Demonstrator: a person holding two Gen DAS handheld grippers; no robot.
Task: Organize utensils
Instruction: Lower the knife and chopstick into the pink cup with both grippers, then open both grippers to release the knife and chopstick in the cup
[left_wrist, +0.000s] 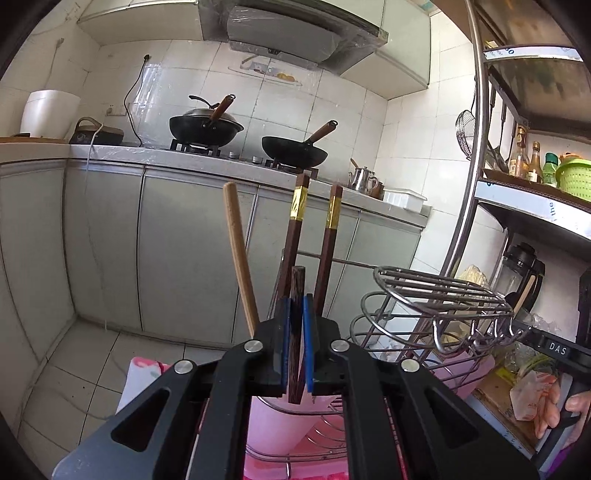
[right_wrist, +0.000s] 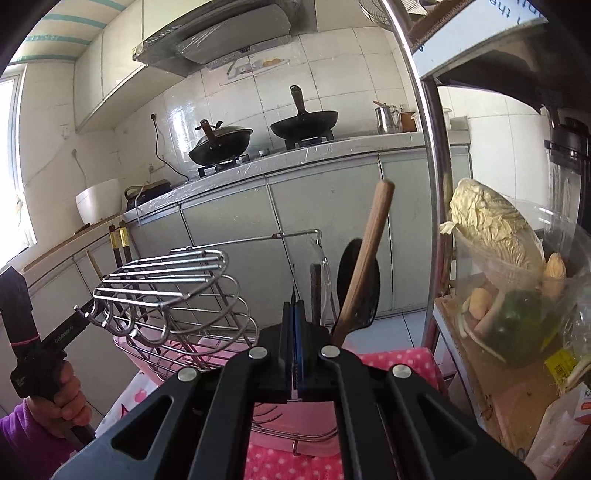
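The left gripper (left_wrist: 296, 325) clamps a dark wooden chopstick (left_wrist: 295, 332) upright. At its two o'clock stands a wire rack (left_wrist: 436, 299). The right gripper (right_wrist: 294, 325) is closed on a thin metal blade (right_wrist: 294, 284).

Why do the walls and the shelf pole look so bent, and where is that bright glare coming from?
Left wrist view: the fisheye lens bows the shelf pole and cabinets; corners go black. Right wrist view: the same bending, and a window at the left edge is washed out white; daylight glints on the wire rack.
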